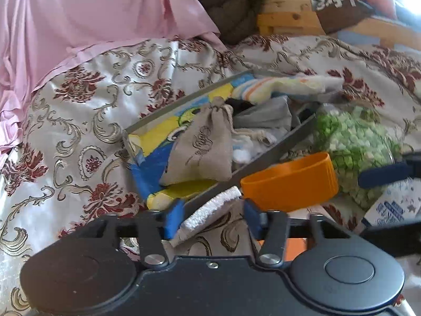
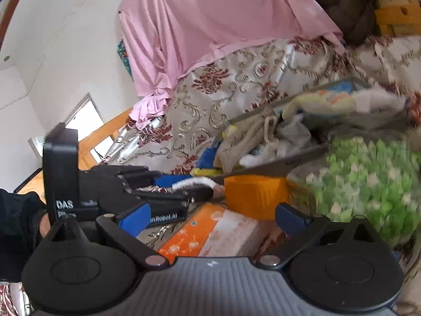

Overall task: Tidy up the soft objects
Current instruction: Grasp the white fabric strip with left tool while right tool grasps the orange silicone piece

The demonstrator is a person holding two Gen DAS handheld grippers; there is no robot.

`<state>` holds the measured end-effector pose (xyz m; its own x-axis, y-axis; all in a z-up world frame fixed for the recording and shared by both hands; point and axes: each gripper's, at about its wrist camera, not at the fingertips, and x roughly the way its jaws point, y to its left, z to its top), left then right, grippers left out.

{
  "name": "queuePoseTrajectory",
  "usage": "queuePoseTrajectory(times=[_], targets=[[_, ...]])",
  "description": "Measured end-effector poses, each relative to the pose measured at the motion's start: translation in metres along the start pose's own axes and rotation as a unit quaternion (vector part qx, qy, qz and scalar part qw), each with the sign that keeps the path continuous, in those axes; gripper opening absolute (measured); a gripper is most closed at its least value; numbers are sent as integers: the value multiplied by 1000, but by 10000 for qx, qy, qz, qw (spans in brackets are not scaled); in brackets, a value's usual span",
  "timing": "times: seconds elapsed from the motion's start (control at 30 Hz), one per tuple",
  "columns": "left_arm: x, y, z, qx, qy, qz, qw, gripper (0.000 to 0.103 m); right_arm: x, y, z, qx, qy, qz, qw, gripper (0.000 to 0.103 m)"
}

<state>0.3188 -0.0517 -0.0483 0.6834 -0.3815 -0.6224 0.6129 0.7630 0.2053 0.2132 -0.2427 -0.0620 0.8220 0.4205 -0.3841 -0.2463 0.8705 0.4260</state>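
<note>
Left gripper (image 1: 213, 217): jaws apart, a white textured cloth strip (image 1: 210, 210) lying between the blue pads (image 1: 173, 218), touching the left pad; right pad looks clear of it, so no firm grip visible. From the right wrist view the strip (image 2: 193, 183) shows as a white curve at the left gripper's tips (image 2: 184, 187).

Box (image 1: 263, 158) with cartoon lining sits at 12 o'clock from the left gripper, just beyond the strip. Inside: beige drawstring pouch (image 1: 202, 147), grey cloth (image 1: 265, 115), striped pastel cloth (image 1: 276, 87) draped over the far rim.

Orange container (image 1: 289, 181) at 1 o'clock, beside the box wall. Bag of green pieces (image 1: 355, 142) at 2 o'clock.

Right gripper (image 2: 213, 217): wide open, holding nothing. Orange tissue pack (image 2: 208, 231) lies just ahead between its fingers, orange container (image 2: 254, 194) at 12, green bag (image 2: 368, 181) at 2, blurred.

All on a floral bedspread (image 1: 79, 110).
</note>
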Motion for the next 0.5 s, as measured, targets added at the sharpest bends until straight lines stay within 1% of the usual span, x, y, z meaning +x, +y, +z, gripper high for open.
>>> queuePoseTrajectory(times=[0.03,0.1,0.17,0.23,0.33,0.4,0.5], targets=[[0,-1,0,51,10,18,10000,41,-1,1,4,-127,-19,-58,9999,103],[0,-2,-2,116,-15,34,9999,40,0,1,15,-352,39,-195,9992,103],[0,-1,-3,85,-38,49,9999,39,5,-2,28,-450,197,-204,9986,103],[-1,1,-5,-12,-80,29,10000,39,18,-5,46,-640,519,-113,9965,103],[-3,3,-9,-104,-142,-28,9998,37,41,-7,70,-1092,983,-40,9891,103],[-4,5,-12,-187,-175,-81,9996,36,57,-8,82,-1327,1382,33,9815,103],[-6,9,-17,-360,-236,-153,9990,36,78,-6,87,-1677,1881,94,9677,103]])
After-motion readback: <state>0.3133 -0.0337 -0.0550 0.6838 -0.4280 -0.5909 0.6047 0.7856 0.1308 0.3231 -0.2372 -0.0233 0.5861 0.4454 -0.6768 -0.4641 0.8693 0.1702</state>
